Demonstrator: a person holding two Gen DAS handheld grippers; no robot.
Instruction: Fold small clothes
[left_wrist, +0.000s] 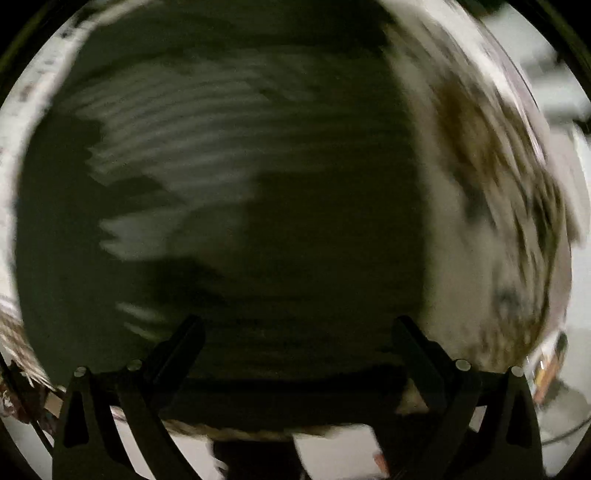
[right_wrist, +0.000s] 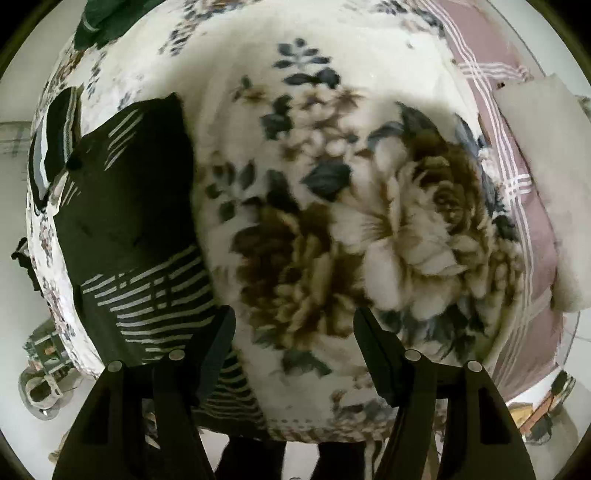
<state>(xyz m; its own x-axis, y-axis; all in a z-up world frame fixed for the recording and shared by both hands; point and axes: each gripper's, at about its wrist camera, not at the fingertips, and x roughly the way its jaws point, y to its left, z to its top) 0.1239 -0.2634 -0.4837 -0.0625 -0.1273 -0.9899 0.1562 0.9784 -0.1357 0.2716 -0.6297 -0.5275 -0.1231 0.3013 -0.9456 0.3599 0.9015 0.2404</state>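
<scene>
Two grippers are seen above a floral blanket (right_wrist: 369, 229) spread over a bed, on which a dark green garment (right_wrist: 129, 221) with pale stripes is laid out flat.

In the right wrist view, the right gripper (right_wrist: 294, 325) is held with its jaws parted wide and nothing between them. The garment is found to the left of the jaws, its striped lower part reaching the left finger (right_wrist: 216, 347) and passing beneath it; whether the finger touches the cloth cannot be told. Large brown and cream flowers are printed on the blanket directly ahead of the jaws and to their right. A mauve checked sheet (right_wrist: 517, 192) is seen at the far right, beyond the blanket's edge, with a pale pillow (right_wrist: 554, 155) lying on it. A second dark piece of cloth (right_wrist: 55, 144) is glimpsed at the far left, beyond the garment.

In the left wrist view, heavily blurred, the left gripper (left_wrist: 297, 332) is likewise shown with its jaws spread apart and empty. The garment (left_wrist: 221, 184) fills nearly everything ahead of and between the jaws, its pale stripes smeared up and to the left. The blanket (left_wrist: 498, 221) is visible to the right of the jaws.
</scene>
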